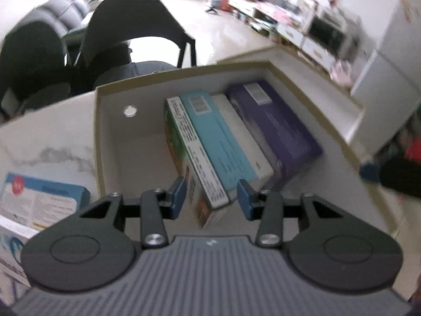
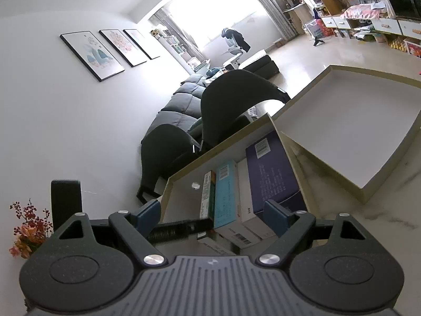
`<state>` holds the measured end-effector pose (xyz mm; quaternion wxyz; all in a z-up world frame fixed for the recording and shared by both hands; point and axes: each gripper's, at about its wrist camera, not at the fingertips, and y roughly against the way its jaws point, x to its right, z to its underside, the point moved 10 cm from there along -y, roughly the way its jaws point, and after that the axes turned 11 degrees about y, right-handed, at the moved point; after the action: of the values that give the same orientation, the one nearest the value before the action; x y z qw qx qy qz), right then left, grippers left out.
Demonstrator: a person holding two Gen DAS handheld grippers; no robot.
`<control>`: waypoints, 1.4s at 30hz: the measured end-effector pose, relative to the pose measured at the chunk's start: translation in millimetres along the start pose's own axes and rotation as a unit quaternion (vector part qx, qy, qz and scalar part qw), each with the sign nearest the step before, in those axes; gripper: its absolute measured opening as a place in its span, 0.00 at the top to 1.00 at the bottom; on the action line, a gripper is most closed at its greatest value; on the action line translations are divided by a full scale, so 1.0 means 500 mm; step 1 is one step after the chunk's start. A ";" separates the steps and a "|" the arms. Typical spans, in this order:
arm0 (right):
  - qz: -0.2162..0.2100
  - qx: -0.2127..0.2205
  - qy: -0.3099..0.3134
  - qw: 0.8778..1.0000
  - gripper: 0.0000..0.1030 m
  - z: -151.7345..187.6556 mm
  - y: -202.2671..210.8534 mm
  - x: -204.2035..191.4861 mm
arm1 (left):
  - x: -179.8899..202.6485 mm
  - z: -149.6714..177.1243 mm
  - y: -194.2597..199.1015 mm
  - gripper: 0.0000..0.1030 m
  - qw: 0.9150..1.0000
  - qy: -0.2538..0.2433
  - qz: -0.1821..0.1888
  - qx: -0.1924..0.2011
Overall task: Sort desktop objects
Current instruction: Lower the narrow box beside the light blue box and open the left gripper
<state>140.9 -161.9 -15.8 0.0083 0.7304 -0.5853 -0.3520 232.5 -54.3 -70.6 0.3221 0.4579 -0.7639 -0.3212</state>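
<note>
Left wrist view first: the left claw (image 1: 211, 197) hangs wide open over the near end of the open tan cardboard box with the white lining (image 1: 126, 147), gripping nothing. The blue fingertips (image 1: 176, 197) sit either side of the near end of the green-and-white carton standing on edge (image 1: 196, 163), with gaps on both sides as far as I can tell. Four cartons are packed side by side against the right of the box: that green one, a light teal one (image 1: 218, 139), a white one (image 1: 244, 139) and a big dark purple one (image 1: 279, 129). The left half of the box is bare. One more blue-and-white carton (image 1: 42, 200) lies out on the white marbled desk (image 1: 52, 137), left of the box, so that one isn't sorted yet.

Right wrist view: the right claw (image 2: 211, 217) is spread open too, empty, low at the near end of the same row. I count the same four cartons here. The shallow tan box lid with the white inside (image 2: 350, 131) lies upside down on the desk just beside the box.

What could go wrong: the green carton only leans on its neighbours, with empty space to its left, so a nudge from either claw could probably tip it flat. Both claws are crowded around the same end and could bump each other.
</note>
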 end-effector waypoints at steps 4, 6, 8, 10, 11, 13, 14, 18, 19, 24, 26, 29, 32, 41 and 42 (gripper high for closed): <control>-0.002 -0.002 0.002 1.000 0.15 0.000 0.000 -0.004 | 0.007 0.020 -0.008 0.73 0.999 -0.035 -0.018 -0.012; -0.002 -0.003 0.003 1.000 0.15 -0.001 0.000 -0.006 | 0.007 0.024 -0.011 0.76 0.999 -0.040 -0.026 -0.014; -0.003 -0.004 0.005 1.000 0.15 -0.001 0.000 -0.008 | 0.009 0.022 -0.014 0.76 0.998 -0.046 -0.030 -0.011; -0.002 -0.004 0.005 1.000 0.15 -0.002 0.001 -0.009 | 0.010 0.019 -0.014 0.76 0.998 -0.050 -0.035 -0.008; -0.002 -0.004 0.005 1.000 0.15 -0.003 0.001 -0.009 | 0.009 0.017 -0.015 0.76 0.998 -0.051 -0.037 -0.006; -0.001 -0.004 0.004 1.000 0.15 -0.004 0.003 -0.008 | 0.008 0.013 -0.016 0.76 0.998 -0.052 -0.040 -0.004; -0.001 -0.004 0.004 1.000 0.15 -0.003 0.003 -0.008 | 0.007 0.012 -0.016 0.76 0.998 -0.049 -0.038 -0.005; -0.001 -0.005 0.006 1.000 0.15 -0.003 0.005 -0.012 | 0.001 0.013 -0.013 0.75 0.999 -0.040 -0.032 -0.007; -0.002 -0.005 0.007 1.000 0.15 -0.003 0.005 -0.014 | -0.001 0.014 -0.013 0.74 0.999 -0.038 -0.032 -0.007; -0.005 -0.004 0.011 1.000 0.14 -0.005 0.008 -0.024 | -0.008 0.015 0.000 0.67 0.999 -0.027 -0.030 -0.001; -0.005 -0.003 0.012 1.000 0.14 -0.007 0.011 -0.029 | -0.009 0.015 0.010 0.65 0.999 -0.022 -0.027 0.003; -0.006 -0.001 0.015 1.000 0.14 -0.008 0.014 -0.037 | -0.009 0.015 0.029 0.60 1.000 -0.015 -0.023 0.014; -0.008 0.002 0.020 1.000 0.13 -0.010 0.022 -0.048 | -0.010 0.016 0.057 0.57 0.999 0.000 -0.014 0.031; -0.017 0.008 0.033 0.999 0.11 -0.006 0.045 -0.084 | -0.029 0.032 0.142 0.42 0.995 0.045 -0.002 0.083; -0.018 0.008 0.034 0.999 0.11 -0.005 0.047 -0.089 | -0.033 0.035 0.151 0.39 0.995 0.050 -0.002 0.089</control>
<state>119.3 -132.0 18.2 0.0159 0.7527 -0.5741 -0.3218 187.6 -7.8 -24.8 0.3172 0.5015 -0.7714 -0.2297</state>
